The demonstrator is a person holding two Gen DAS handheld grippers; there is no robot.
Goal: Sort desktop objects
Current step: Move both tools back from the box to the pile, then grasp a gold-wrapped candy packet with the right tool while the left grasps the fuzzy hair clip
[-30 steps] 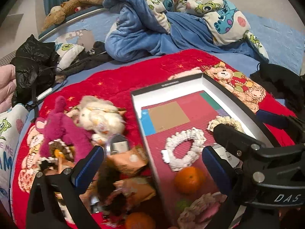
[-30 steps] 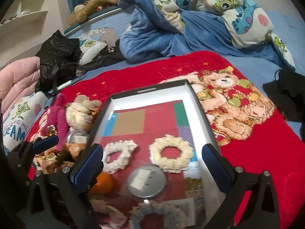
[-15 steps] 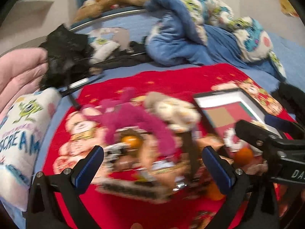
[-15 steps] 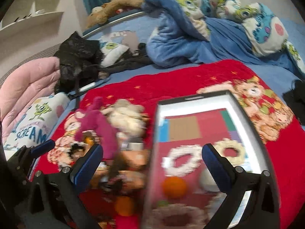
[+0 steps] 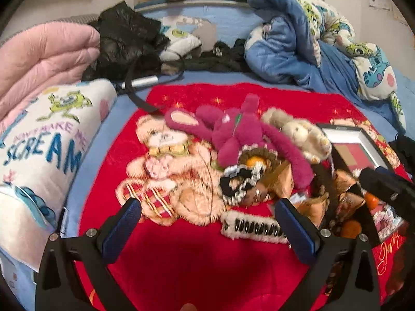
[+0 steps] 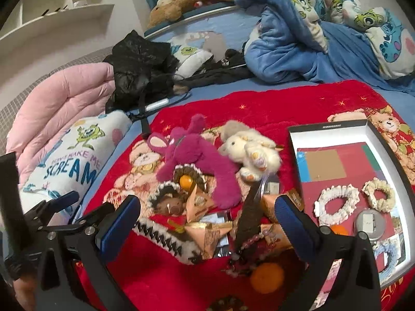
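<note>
Movement: since a second ago we note both views have swung left, off the box point(image 6: 337, 140) and onto the loose pile on the red blanket point(image 5: 197, 256).
Left gripper point(image 5: 207, 230): fingers spread wide, holding nothing, hovering over bare blanket just left of the white comb-like clip point(image 5: 253, 226).
Right gripper point(image 6: 207, 229): fingers spread wide, holding nothing, hovering over the foil packets point(image 6: 207, 223) in the pile.
Sorted so far: in the box we see two white scrunchies point(image 6: 336, 204), a round tin point(image 6: 369, 224), an orange and a pale blue scrunchie.
Left to sort: we judge most remains; the magenta plush point(image 6: 197, 155), cream plush point(image 6: 249, 150), dark scrunchies, packets, beads and an orange point(image 6: 267, 277) lie outside the box.
Writing: pillow point(image 5: 44, 140) reads "SCREAM"; the box edge print is too small to read.
</note>
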